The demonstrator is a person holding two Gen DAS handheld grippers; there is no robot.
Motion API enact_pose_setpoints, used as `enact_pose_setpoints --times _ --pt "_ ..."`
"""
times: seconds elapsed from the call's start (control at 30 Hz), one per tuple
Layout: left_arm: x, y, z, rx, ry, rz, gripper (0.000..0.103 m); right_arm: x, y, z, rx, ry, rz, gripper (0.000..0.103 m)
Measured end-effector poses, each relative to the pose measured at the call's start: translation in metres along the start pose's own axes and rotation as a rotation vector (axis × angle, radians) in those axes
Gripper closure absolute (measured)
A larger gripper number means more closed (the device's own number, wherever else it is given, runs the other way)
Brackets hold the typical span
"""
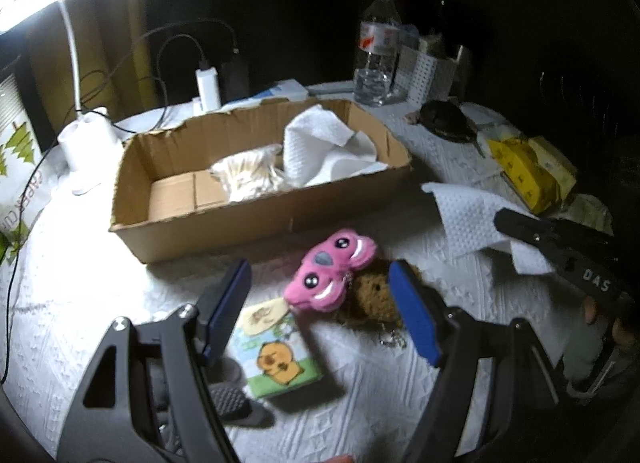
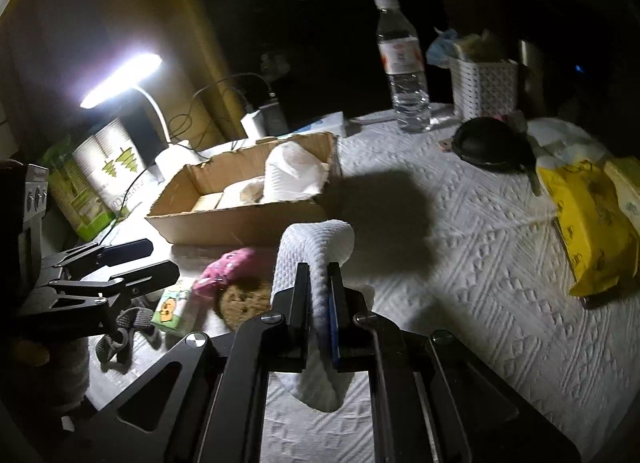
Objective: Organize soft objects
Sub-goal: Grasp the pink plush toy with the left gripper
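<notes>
A pink plush toy lies on a brown plush on the white tablecloth, in front of a cardboard box. My left gripper is open, its blue pads either side of the plushes, just above them. My right gripper is shut on a white paper towel and holds it lifted off the table; the towel also shows in the left wrist view. The box holds crumpled paper towel and a bag of cotton swabs. The plushes also show in the right wrist view.
A small cartoon tissue pack lies beside the plushes. A water bottle, white basket, dark pouch and yellow packet sit at the back and right. A lit desk lamp and cables stand at left.
</notes>
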State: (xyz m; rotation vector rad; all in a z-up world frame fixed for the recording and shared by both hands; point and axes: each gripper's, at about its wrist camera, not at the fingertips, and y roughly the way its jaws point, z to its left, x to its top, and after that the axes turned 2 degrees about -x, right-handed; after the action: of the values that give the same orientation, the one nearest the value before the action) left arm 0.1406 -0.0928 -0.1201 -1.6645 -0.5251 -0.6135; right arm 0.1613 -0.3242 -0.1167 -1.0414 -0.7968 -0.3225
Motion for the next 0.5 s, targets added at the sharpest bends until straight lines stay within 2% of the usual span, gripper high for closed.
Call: enact_pose_setpoints --times 0.4,0.5 --pt "0.007 0.056 0.007 0.032 -0.002 0.096 0.030 0.000 0.018 -0.023 -0.002 0.048 0.024 0.095" --pt "0.006 0.066 0.010 0.017 -0.016 0.119 0.030 0.001 0.024 -0.026 -0.002 0.054 0.035 0.095"
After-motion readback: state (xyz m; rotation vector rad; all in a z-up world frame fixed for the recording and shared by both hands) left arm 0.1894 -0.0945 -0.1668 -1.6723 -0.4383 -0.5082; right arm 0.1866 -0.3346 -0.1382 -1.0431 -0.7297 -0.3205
